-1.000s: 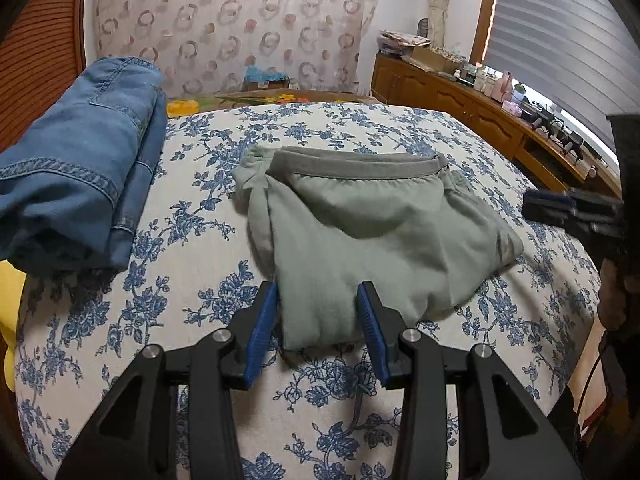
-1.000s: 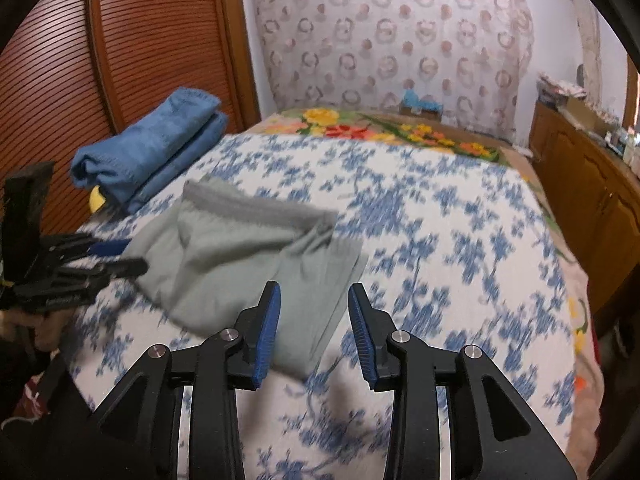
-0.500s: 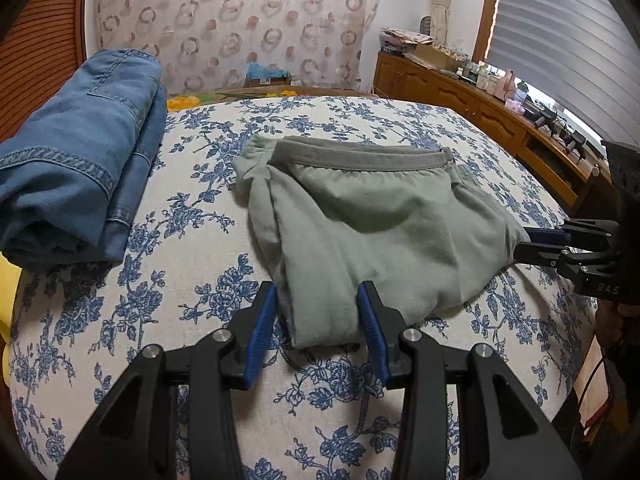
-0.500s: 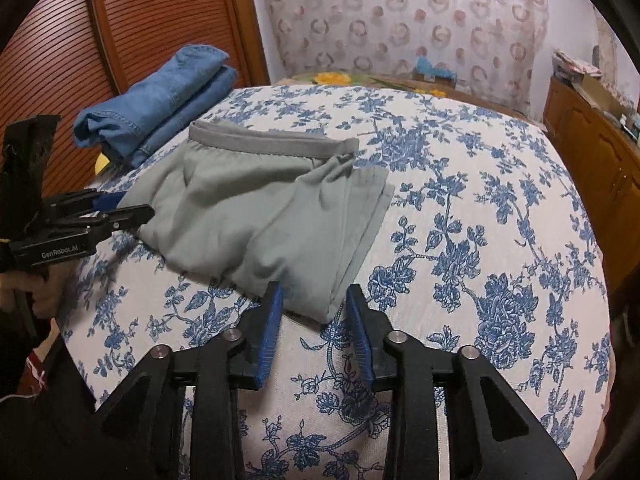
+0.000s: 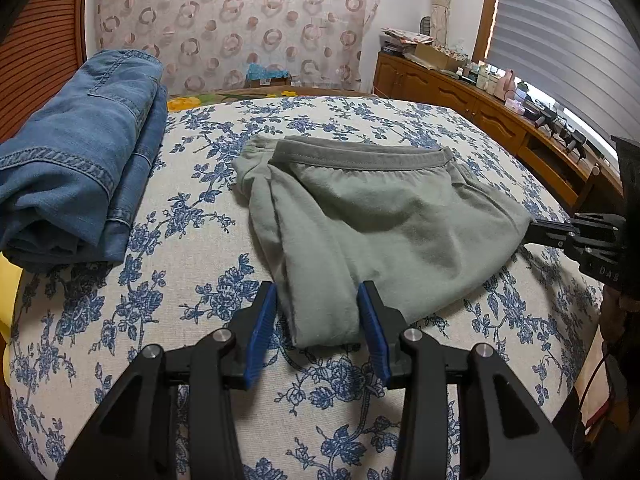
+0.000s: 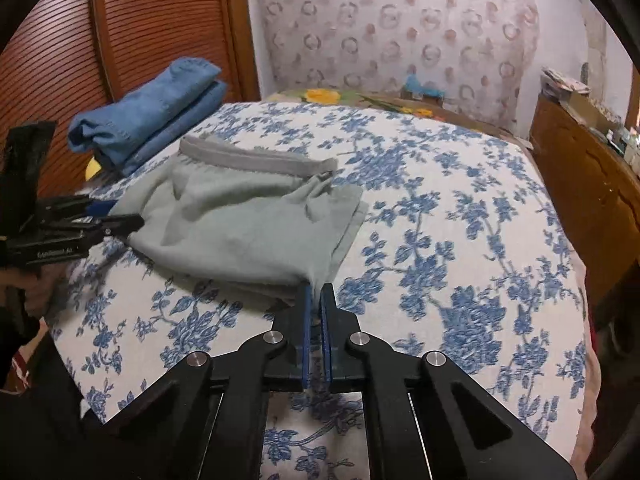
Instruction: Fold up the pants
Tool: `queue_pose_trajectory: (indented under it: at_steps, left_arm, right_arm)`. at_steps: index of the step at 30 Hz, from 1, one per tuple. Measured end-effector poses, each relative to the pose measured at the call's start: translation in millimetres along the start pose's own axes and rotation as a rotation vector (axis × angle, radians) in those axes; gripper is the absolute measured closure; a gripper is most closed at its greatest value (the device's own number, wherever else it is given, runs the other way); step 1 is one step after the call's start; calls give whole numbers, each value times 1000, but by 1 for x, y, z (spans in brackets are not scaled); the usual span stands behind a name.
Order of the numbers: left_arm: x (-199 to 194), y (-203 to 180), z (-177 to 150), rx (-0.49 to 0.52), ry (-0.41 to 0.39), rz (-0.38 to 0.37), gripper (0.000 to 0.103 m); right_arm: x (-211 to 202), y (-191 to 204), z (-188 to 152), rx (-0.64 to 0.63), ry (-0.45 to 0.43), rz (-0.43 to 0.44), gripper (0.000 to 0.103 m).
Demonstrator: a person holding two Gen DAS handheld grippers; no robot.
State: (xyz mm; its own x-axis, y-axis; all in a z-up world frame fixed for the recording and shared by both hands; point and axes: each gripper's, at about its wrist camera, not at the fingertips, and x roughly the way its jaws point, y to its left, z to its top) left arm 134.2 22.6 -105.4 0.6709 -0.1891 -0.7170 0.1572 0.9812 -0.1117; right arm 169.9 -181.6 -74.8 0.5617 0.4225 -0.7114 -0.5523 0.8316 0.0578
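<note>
Grey-green pants point(image 5: 380, 224), folded with the waistband at the far side, lie on the flower-print bed. My left gripper point(image 5: 318, 312) is open, and the near-left folded corner sits between its blue pads point(image 5: 260, 320) without being pressed. My right gripper point(image 6: 316, 296) is closing tight, its pads pinching the near corner of the pants point(image 6: 248, 216). In the left wrist view the right gripper point(image 5: 536, 229) shows at the pants' right corner. In the right wrist view the left gripper point(image 6: 128, 222) sits at their left edge.
Folded blue jeans point(image 5: 80, 168) point(image 6: 152, 120) lie on the bed point(image 5: 180, 280) to the left of the pants. A wooden cabinet point(image 5: 480, 108) with clutter runs along the right wall. A brown slatted wardrobe door point(image 6: 140, 32) stands behind the jeans.
My right gripper has come in to the near corner of the pants and its jaws have shut on it. The left gripper has kept still and kept its opening.
</note>
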Motion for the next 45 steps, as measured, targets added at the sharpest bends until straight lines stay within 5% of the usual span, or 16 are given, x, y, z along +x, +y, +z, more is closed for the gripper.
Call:
queue_pose_trajectory:
  at_steps: [9,13,38,45]
  left_arm:
    - [-5,-8,1,23,0,-11,90]
    - [-12,-6,1,12,1,-26,91]
    - [-69,-31,-48,48,6,-73,91]
    - [-58,-30,-51,57,29,-44,76]
  right_arm:
    - [5,0,-1,7,10,19,101]
    - [-2,2,-3,-10,-3,30,101]
    - [-56,28,-49,-31,2,85,101]
    - [-55,32,-57,-37,15,77,101]
